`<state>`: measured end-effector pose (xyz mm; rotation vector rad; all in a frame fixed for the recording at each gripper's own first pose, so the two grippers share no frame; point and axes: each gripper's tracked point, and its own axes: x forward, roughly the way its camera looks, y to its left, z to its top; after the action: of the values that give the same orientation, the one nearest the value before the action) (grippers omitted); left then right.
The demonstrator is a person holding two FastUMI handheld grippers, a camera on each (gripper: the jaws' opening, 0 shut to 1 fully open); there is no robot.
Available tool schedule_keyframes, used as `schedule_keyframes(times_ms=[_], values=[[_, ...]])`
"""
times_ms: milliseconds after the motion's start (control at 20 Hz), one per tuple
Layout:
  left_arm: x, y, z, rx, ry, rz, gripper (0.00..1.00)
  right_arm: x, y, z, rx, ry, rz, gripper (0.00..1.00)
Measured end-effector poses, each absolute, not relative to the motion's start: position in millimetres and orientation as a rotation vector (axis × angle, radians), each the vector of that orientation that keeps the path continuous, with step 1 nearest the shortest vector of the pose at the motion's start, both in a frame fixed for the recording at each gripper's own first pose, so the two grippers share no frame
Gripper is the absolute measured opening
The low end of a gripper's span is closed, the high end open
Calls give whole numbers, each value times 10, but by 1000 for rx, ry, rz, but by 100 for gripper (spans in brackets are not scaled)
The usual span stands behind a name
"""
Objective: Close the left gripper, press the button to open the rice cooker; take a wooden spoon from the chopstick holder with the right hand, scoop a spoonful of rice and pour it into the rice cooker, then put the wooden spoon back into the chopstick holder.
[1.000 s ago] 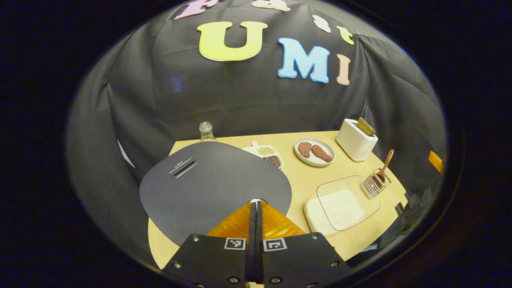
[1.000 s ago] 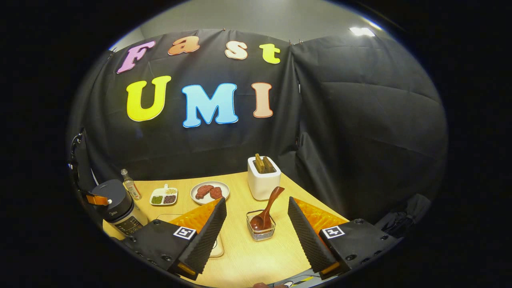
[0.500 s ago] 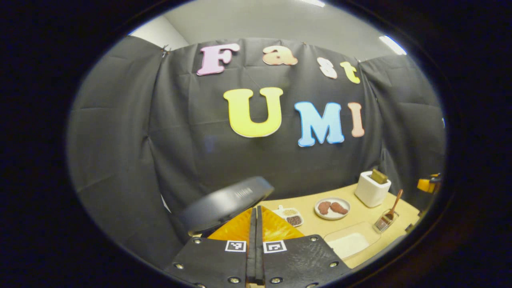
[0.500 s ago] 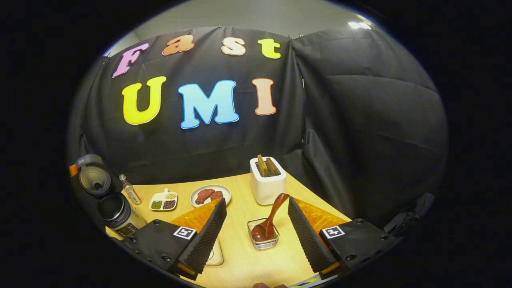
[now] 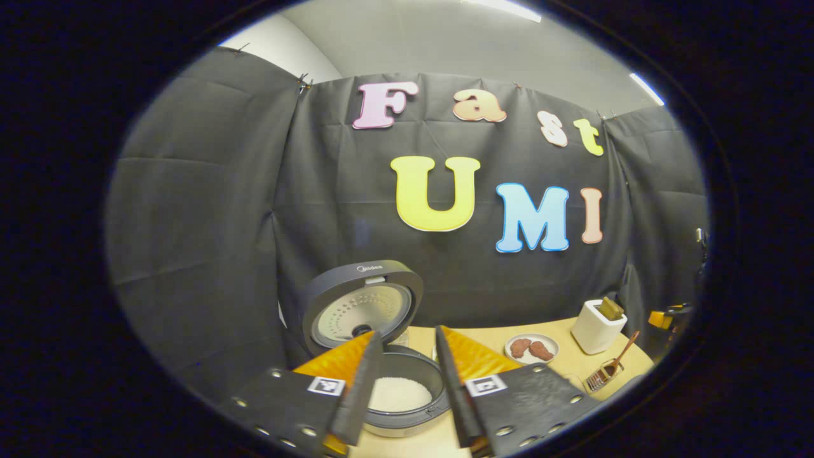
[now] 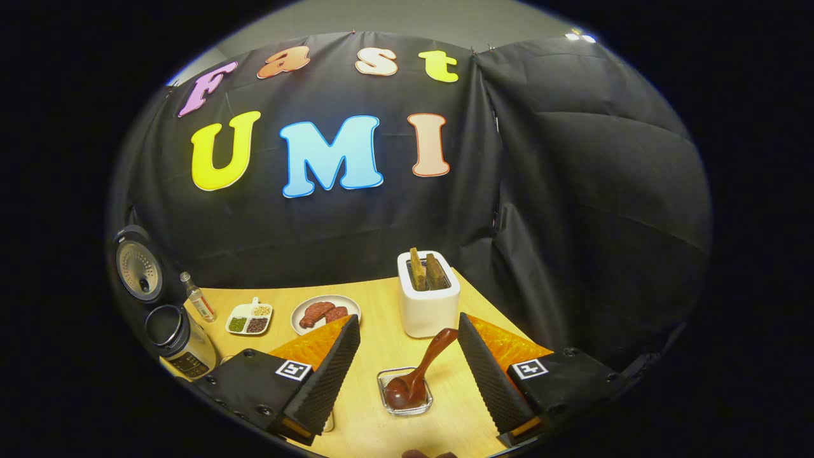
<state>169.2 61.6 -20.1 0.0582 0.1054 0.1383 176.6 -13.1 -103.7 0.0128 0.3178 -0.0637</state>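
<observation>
The rice cooker [image 5: 381, 356] stands open — that step looks done — while both jaws are apart and empty, the wooden spoon [image 6: 416, 372] at twelve o'clock of the right gripper [image 6: 407, 362] not yet taken from the chopstick holder [image 6: 405, 393].

The left tool [image 5: 407, 388] has two black plates dotted with silver screws, each bearing a small square black-and-white marker, and translucent orange wedge fingers [image 5: 343, 362] edged with dark pads. The right tool [image 6: 407, 375] is built alike: black plates, square markers, orange wedges, ribbed black pads [image 6: 327, 375].
</observation>
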Motion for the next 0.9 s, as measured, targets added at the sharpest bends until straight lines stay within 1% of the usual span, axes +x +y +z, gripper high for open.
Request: schedule_keyframes(times_ms=[100, 250, 300, 350, 400, 500, 550, 600, 700, 850, 900], values=[[1680, 546, -246, 68, 110, 153, 89, 1888, -294, -1050, 17, 322, -79, 98], [1660, 422, -319, 49, 130, 168, 92, 2054, -467, -1157, 55, 355, -89, 98], [1666, 394, -348, 37, 139, 169, 89, 2105, -519, -1231, 70, 388, -96, 99], [1664, 351, -383, 33, 149, 172, 92, 2133, -565, -1358, 93, 438, -102, 98], [1661, 342, -384, 41, 153, 178, 89, 2158, -574, -1437, 123, 477, -96, 98], [1659, 354, -398, 59, 166, 186, 89, 2258, -590, -1539, 163, 517, -85, 99], [1607, 391, -386, 65, 175, 187, 89, 2291, -626, -1622, 166, 539, -86, 94], [1604, 371, -374, 68, 181, 187, 89, 2330, -648, -1712, 169, 567, -79, 99], [1596, 284, -351, 73, 198, 187, 89, 2399, -619, -1867, 198, 615, -51, 98], [1584, 56, -541, 68, 227, 189, 89, 2504, -555, -2122, 264, 675, -2, 98], [1571, 19, -575, 61, 238, 192, 89, 2541, -530, -2217, 294, 694, 11, 94]])
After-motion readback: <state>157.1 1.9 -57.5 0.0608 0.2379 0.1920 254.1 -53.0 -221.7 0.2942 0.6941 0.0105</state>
